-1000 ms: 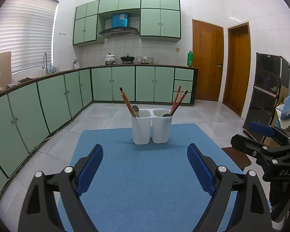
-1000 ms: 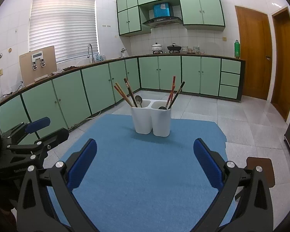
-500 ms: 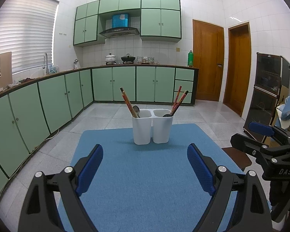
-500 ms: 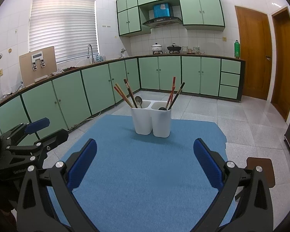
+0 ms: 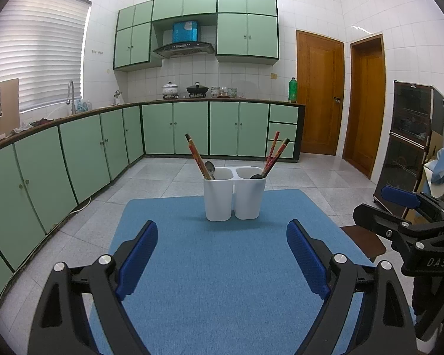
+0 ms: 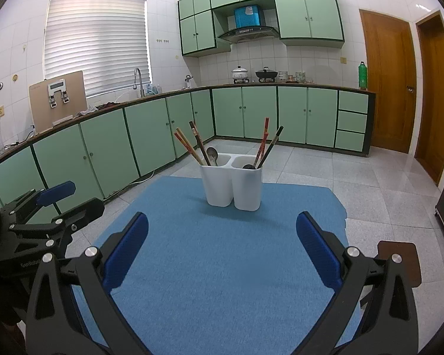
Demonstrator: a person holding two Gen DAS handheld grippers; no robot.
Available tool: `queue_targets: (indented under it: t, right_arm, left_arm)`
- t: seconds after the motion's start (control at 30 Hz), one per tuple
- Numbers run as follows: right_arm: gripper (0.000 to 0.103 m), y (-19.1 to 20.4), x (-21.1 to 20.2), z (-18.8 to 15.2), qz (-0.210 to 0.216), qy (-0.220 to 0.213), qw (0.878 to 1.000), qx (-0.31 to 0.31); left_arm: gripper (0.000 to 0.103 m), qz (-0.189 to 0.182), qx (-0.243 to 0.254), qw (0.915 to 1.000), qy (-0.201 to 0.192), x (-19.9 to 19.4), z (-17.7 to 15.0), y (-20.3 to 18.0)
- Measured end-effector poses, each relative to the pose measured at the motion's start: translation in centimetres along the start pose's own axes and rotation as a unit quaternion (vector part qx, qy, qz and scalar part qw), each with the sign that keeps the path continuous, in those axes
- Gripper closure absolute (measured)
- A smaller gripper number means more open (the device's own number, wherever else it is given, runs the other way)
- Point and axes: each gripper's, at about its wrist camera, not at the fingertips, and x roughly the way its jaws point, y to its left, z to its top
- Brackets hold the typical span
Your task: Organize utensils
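Your left gripper and right gripper are wide, holding nothing; the holder keeps chopsticks and, it seems, spoons.

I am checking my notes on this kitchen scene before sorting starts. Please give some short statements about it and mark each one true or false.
1. The white utensil holder has two compartments. True.
2. Both compartments hold chopsticks. True: left chopsticks, right chopsticks.
3. The left claw is shut on a spoon. False: it is open and holds nothing.
4. The holder lies tipped over on the floor. False: it stands upright on the blue mat.
5. The right claw is open, short of the holder. True.
6. Only the left compartment holds a spoon. False: each has one.
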Motion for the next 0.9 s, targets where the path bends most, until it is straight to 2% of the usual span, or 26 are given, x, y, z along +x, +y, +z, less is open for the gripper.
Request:
queue_targets:
  t: [0.9]
  right_arm:
    - [0.006, -0.03, 0.11, -0.11, 0.0, 0.001, 1.0, 0.0]
  left_arm:
    - [0.016, 0.001, 0.001, 1.0, 0.001, -0.05, -0.09, 0.27]
